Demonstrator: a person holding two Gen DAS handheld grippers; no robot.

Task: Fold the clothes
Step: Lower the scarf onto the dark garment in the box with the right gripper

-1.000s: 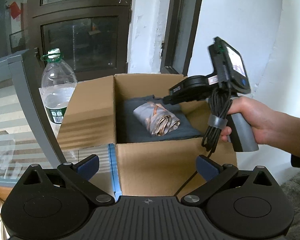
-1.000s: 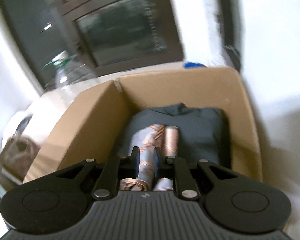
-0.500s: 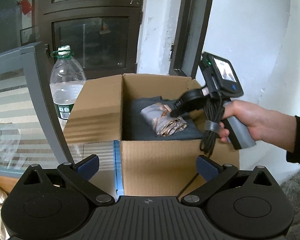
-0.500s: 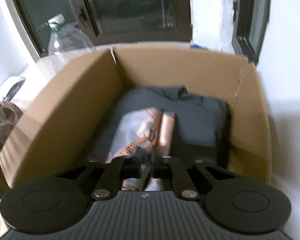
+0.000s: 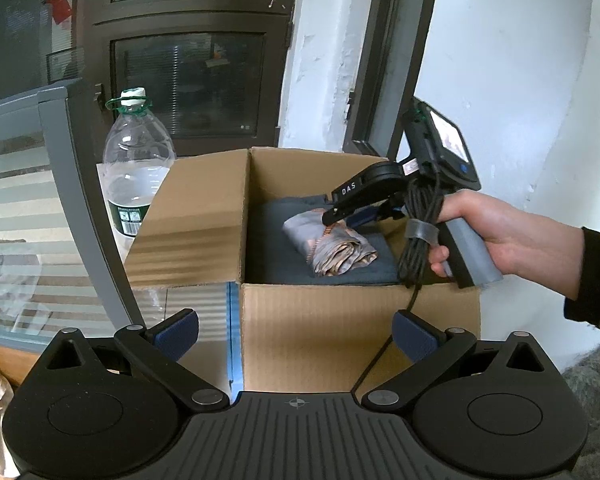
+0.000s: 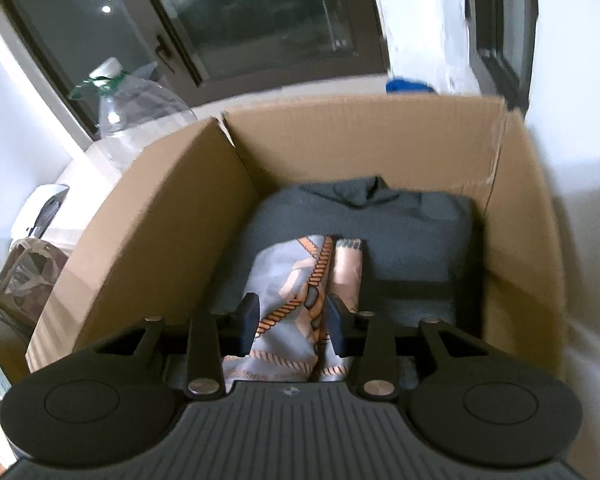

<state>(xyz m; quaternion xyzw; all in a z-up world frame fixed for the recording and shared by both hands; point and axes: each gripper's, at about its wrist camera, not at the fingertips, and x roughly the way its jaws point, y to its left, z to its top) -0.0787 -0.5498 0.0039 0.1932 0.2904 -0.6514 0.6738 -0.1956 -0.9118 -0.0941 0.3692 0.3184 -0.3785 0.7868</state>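
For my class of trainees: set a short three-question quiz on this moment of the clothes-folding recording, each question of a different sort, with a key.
1. True or false: the patterned folded cloth lies on the dark folded garment inside the cardboard box.
2. Which gripper is over the box? A left gripper B right gripper
3. Fill in: left of the box stands a clear plastic ____.

Key: 1 true. 2 B. 3 bottle.
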